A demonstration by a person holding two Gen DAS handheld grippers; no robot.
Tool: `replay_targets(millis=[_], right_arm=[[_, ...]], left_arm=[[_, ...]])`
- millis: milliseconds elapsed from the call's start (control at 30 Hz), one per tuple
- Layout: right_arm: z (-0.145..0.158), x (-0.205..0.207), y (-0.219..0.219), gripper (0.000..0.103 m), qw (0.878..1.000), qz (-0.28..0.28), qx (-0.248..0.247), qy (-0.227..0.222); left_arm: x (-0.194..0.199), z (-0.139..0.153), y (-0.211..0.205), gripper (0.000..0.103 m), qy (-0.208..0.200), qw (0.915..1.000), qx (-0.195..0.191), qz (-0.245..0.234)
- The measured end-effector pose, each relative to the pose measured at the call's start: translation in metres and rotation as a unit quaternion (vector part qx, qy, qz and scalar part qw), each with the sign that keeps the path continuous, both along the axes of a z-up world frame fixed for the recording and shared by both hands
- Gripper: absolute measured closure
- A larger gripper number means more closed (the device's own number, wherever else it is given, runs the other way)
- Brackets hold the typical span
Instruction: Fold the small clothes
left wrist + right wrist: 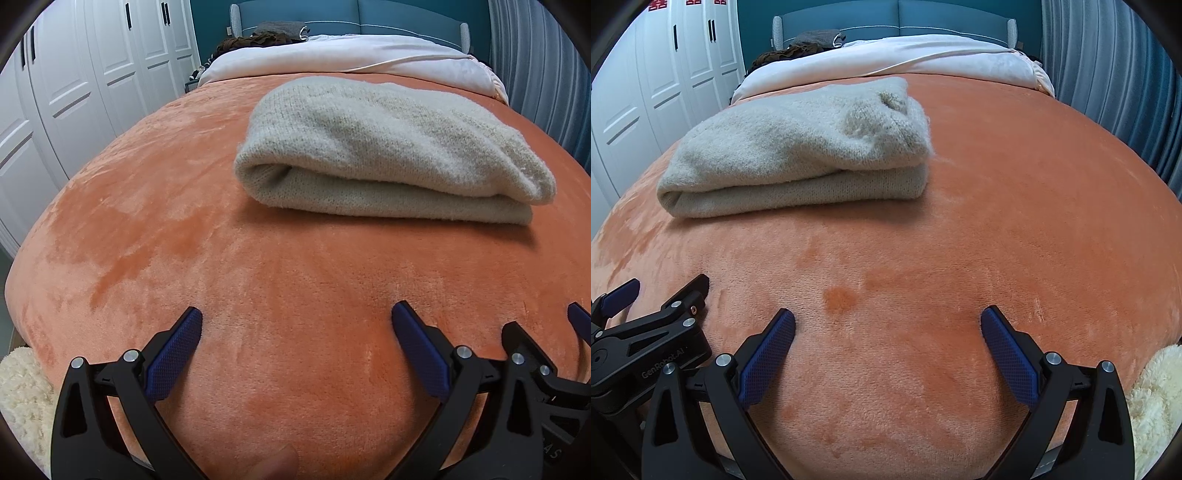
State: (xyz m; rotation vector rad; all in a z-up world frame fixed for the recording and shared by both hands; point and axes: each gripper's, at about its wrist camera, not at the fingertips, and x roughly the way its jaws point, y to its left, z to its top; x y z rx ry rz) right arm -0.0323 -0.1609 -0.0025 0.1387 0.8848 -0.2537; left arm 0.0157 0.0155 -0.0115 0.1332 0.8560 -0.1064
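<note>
A beige knitted garment (388, 147) lies folded into a thick flat bundle on the orange blanket (184, 221). In the right wrist view the same garment (798, 151) sits ahead and to the left. My left gripper (297, 321) hovers open over bare blanket, well short of the garment, nothing between its blue pads (177, 354). My right gripper (888, 321) is open too, empty, over the blanket (1015, 221). Each gripper shows at the edge of the other's view: the right gripper (546, 354) beside the left, the left gripper (646, 314) beside the right.
White wardrobe doors (74, 81) line the left side. A pale quilt (351, 55) and dark clothes (258, 37) lie at the bed's head against a blue headboard (351, 14). Blue curtains (1108, 74) hang on the right. A fluffy cream fabric (1156, 406) lies near the front edge.
</note>
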Motion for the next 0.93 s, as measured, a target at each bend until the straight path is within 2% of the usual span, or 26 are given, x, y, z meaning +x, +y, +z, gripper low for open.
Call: replay_targets(millis=[933], right_arm=[[-0.0011,0.0007,0.0028,0.005,1.0,-0.001,0.0,0.0]], left_arm=[[-0.0041,0.0019,-0.0002,0.005,-0.001,1.0,-0.008,0.004]])
